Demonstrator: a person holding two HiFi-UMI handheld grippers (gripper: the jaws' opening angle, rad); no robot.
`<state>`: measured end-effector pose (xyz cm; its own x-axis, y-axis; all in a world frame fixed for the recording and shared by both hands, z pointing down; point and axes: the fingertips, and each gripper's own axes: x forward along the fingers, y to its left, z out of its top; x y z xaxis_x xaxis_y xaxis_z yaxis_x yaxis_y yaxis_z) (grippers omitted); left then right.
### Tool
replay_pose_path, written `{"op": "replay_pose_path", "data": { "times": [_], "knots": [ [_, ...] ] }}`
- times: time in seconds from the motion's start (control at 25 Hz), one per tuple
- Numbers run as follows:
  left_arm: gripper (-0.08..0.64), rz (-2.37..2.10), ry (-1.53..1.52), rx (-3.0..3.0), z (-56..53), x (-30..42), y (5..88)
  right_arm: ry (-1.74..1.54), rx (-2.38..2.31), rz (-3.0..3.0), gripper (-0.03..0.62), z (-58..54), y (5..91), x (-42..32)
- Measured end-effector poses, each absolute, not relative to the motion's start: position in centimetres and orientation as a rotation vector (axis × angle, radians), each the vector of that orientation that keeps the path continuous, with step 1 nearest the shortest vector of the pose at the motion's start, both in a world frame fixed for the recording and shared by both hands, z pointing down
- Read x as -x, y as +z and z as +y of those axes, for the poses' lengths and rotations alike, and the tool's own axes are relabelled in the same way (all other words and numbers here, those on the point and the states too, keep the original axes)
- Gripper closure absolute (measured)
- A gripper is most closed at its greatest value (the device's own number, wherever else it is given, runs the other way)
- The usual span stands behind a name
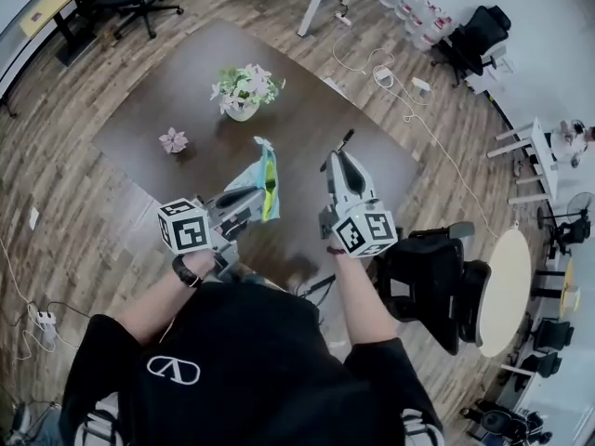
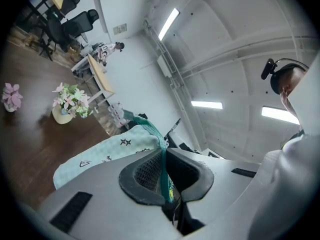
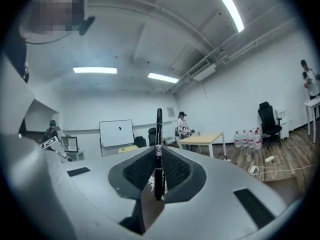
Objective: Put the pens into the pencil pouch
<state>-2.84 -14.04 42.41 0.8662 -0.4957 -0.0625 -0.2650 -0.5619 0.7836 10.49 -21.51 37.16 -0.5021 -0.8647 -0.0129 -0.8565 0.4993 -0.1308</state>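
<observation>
A mint-green pencil pouch [image 1: 263, 179] with a teal zipper edge hangs in the air above the dark table [image 1: 177, 100]. My left gripper [image 1: 253, 199] is shut on it. In the left gripper view the teal edge of the pouch [image 2: 161, 156] is pinched between the pads, and its printed body spreads out to the left. My right gripper [image 1: 340, 163] is raised beside it on the right, shut on a black pen [image 1: 341, 145]. The right gripper view shows the pen [image 3: 159, 144] standing upright between the pads [image 3: 172, 171], its tip sticking out above them.
A pot of white and pink flowers [image 1: 244, 91] and a small pink flower [image 1: 173, 140] stand on the table beyond the pouch. A black office chair [image 1: 432, 282] is close at my right, with a round pale table [image 1: 507, 291] beyond it. Cables [image 1: 390, 82] lie on the wooden floor.
</observation>
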Motion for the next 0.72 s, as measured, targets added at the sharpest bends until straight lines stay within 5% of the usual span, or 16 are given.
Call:
{"op": "replay_pose_path", "data": {
  "times": [0.36,0.72],
  "knots": [
    [0.537,-0.489,-0.341,-2.227,-13.8,1.0,40.9,-0.076,1.573,2.537,0.549,-18.5,35.0,-12.2],
    [0.537,-0.499,-0.338,-2.214,-13.9,1.0,41.4,-0.078,1.227,2.601,0.549,-16.5,30.4,-3.0]
  ]
}}
